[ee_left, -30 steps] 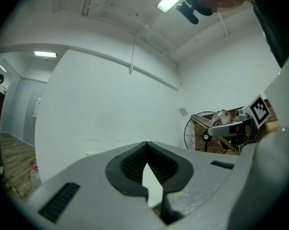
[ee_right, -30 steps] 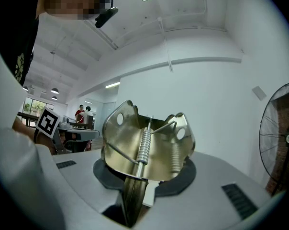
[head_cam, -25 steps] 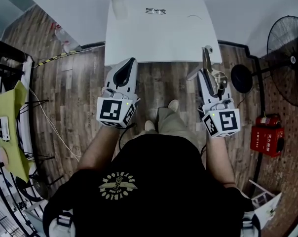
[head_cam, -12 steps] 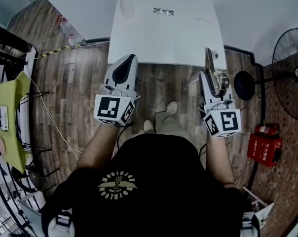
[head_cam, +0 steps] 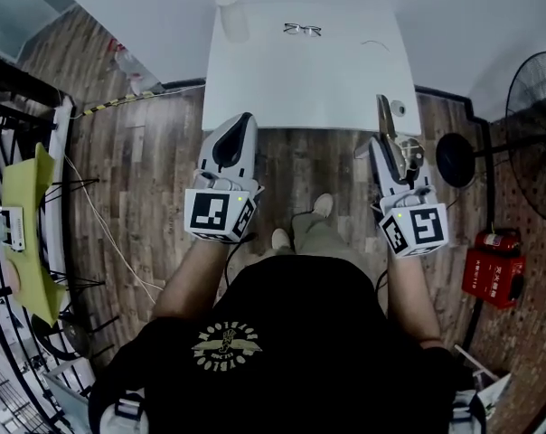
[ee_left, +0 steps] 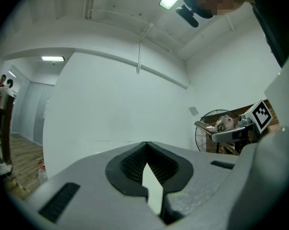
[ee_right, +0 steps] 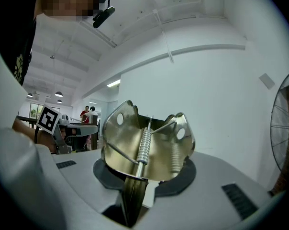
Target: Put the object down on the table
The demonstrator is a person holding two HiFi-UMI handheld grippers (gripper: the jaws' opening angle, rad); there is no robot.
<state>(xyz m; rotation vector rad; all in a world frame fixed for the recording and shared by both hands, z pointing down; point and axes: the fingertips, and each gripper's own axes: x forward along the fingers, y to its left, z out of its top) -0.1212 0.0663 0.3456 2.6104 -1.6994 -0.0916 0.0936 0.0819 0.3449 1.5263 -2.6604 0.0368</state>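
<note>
Shiny metal, sprung with a coil down its middle, the hinged tool (ee_right: pixel 147 143) is clamped by its lower edge between the jaws of the right gripper (ee_right: pixel 138 201), which stand partly closed and press on it from both sides. From the head view the tool (head_cam: pixel 382 117) juts forward from the right gripper (head_cam: pixel 390 154) in the air, its tip reaching the near right corner of the white bench (head_cam: pixel 300 89); it does not look to be resting on anything yet. The left gripper (head_cam: pixel 238 132) is held level beside it, well apart, its jaws closed tip to tip with nothing between them (ee_left: pixel 145 145). To set the tool down well, the person would likely carry it further in over the bench so it lands clear of the edge, lower it until the metal touches, and only then ease the jaws apart. A small round object (head_cam: pixel 398 108) sits close to that corner and is best avoided. A pair of glasses (head_cam: pixel 303 30) and a white cup (head_cam: pixel 230 14) lie far back, out of the way.
</note>
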